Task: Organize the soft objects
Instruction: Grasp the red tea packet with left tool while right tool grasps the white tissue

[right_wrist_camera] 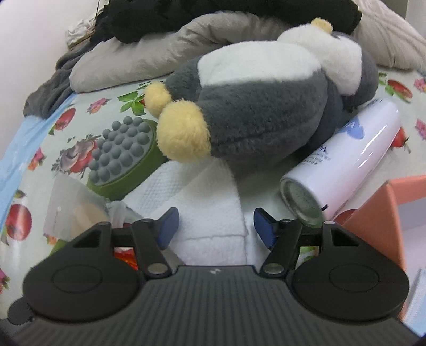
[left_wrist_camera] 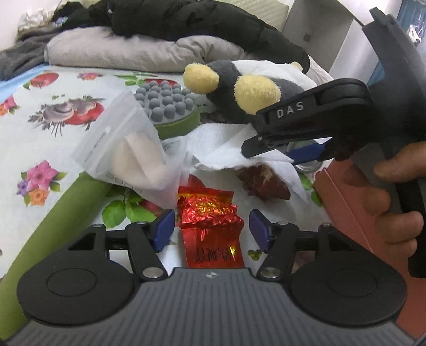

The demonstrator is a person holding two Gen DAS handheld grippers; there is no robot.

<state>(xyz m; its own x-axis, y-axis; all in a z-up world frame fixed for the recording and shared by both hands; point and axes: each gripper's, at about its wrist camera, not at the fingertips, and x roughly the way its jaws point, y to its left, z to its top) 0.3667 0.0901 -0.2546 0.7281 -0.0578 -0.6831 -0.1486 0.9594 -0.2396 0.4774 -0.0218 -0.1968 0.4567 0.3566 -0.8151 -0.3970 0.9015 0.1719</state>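
Both jaws standing apart and empty, the left gripper (left_wrist_camera: 212, 226) is hovering over a red foil packet (left_wrist_camera: 210, 213) while the right gripper (right_wrist_camera: 216, 225) is hanging above a white towel (right_wrist_camera: 210, 210).

A bed (left_wrist_camera: 53, 138) fills the room here. Its sheet (right_wrist_camera: 80, 127) is pale with red fruit, pink flowers and green leaves. At the far edge of the bed lies a grey pillow (left_wrist_camera: 114, 53) with a black puffy coat (left_wrist_camera: 186, 24) on top. A white wall (left_wrist_camera: 319, 29) stands at the far right corner.
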